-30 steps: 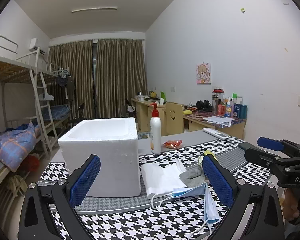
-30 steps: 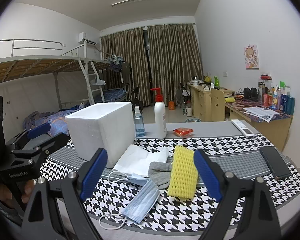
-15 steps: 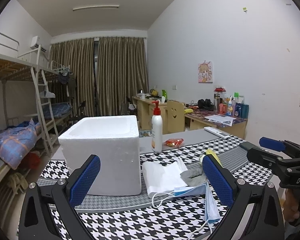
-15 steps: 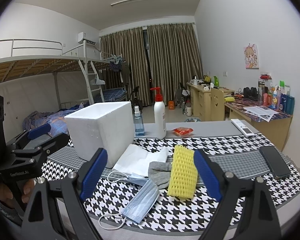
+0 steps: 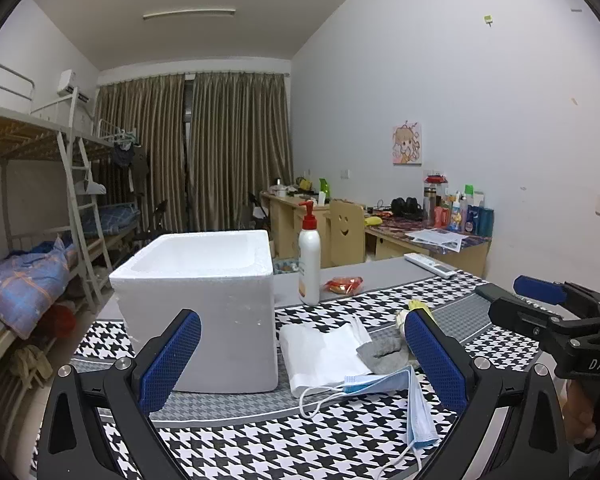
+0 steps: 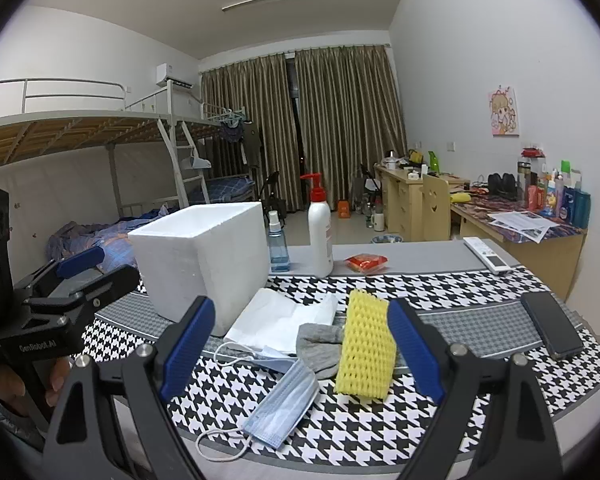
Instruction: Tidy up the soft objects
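Note:
A white foam box [image 5: 204, 304] [image 6: 204, 256] stands open-topped on the houndstooth table. Beside it lie a white plastic bag [image 5: 322, 350] [image 6: 284, 318], a grey cloth [image 5: 382, 354] [image 6: 320, 344], a blue face mask [image 5: 414, 404] [image 6: 284, 404] and a yellow foam net [image 6: 366, 348], which is mostly hidden in the left wrist view. My left gripper [image 5: 300, 360] is open above the near table edge, facing the box and bag. My right gripper [image 6: 300, 344] is open and empty, just short of the mask and yellow net.
A white pump bottle [image 5: 309, 264] [image 6: 320, 236], a blue spray bottle [image 6: 278, 246] and a red snack packet [image 5: 344, 284] [image 6: 366, 262] sit behind the soft things. A remote [image 6: 486, 254] and a phone [image 6: 550, 324] lie at the right. Bunk beds stand at the left.
The left wrist view has tipped slightly upward. The right gripper has barely moved. Nothing on the table has shifted.

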Tool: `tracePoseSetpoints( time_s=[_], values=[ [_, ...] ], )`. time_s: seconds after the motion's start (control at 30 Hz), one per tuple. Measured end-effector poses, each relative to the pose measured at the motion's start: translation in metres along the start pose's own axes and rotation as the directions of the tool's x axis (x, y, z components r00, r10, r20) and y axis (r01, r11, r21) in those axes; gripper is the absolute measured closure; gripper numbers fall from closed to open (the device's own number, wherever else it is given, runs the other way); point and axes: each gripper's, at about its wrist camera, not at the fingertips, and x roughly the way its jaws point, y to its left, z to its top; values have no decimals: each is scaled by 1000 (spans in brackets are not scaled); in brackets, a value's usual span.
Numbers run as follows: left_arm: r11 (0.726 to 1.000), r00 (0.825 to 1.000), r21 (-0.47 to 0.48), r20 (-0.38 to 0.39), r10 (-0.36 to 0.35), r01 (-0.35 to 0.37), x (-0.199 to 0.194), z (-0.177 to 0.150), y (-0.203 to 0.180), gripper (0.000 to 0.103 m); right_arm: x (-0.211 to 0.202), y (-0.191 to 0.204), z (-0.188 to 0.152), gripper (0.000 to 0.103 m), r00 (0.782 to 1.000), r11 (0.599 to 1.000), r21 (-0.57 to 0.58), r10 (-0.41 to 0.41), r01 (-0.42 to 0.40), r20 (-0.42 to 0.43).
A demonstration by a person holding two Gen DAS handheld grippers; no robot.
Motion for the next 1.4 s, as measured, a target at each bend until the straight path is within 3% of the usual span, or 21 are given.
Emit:
tracePoseSetpoints(
  time_s=[0.37,0.83,1.13,1.4],
  values=[
    [1000,1000,-3,-2,2,-2,5,0,1,1,6,-5,1,12,1000,1000,3,-9,9,-15],
    [999,996,4,-73,-49,49,29,0,-5,1,20,-16,2,12,997,999,10,-49,49,-67],
    [995,985,13,-142,-95,98,45,-7,-18,1,28,-25,-2,12,991,997,13,-71,73,-110],
    [992,965,11,-232,-121,127,60,-20,-30,1,36,-35,-7,12,986,996,21,-84,88,-146]
  ],
)
